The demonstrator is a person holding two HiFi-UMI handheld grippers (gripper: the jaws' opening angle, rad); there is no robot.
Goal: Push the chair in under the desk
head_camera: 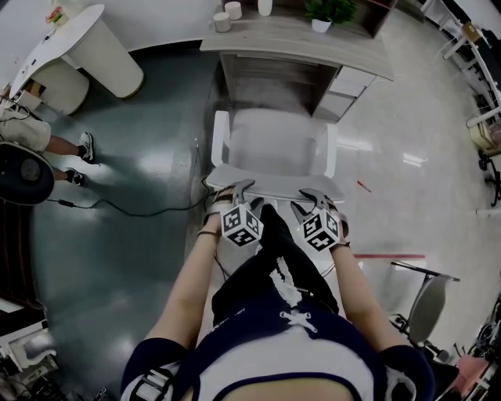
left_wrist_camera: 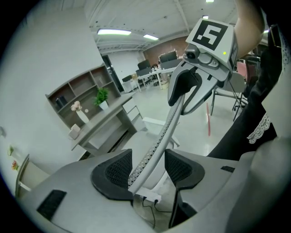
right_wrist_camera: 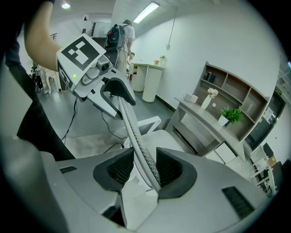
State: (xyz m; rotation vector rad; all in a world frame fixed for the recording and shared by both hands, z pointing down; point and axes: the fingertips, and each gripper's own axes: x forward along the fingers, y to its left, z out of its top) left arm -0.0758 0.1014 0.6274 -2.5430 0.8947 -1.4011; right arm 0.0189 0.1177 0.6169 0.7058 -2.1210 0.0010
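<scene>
Grey floor point(head_camera: 133, 258): dark and glossy on the left, paler tile on the right; a black cable point(head_camera: 133, 210) trails across it towards the chair.
Room: an office, with a white round-ended counter point(head_camera: 86, 47) at far left, a person's feet point(head_camera: 78, 157) near it, and a second chair point(head_camera: 427, 301) at near right.
Table point(head_camera: 290, 39): pale grey-wood top on the far side, carrying cups and a potted plant point(head_camera: 325, 12); drawers point(head_camera: 348, 90) sit under its right end, with an open knee space to their left.
Chair point(head_camera: 270, 145): white, lined up with the knee space, its seat facing it and mostly out from under the top; the backrest point(head_camera: 274, 182) is on the near side.
Edges: the chair's two white armrests flank the seat, the right one close to the corner of the drawers.
Open room: wide bare floor to the left of the chair; the knee space ahead holds nothing visible.
Left gripper point(head_camera: 235, 192): jaws wide apart astride the backrest's top rim; the rim runs between the pads point(left_wrist_camera: 116, 170) with slack, leaning towards the left one.
Right gripper point(head_camera: 317, 196): jaws narrow, closed on the same rim further right, with both pads point(right_wrist_camera: 168, 170) against it.
</scene>
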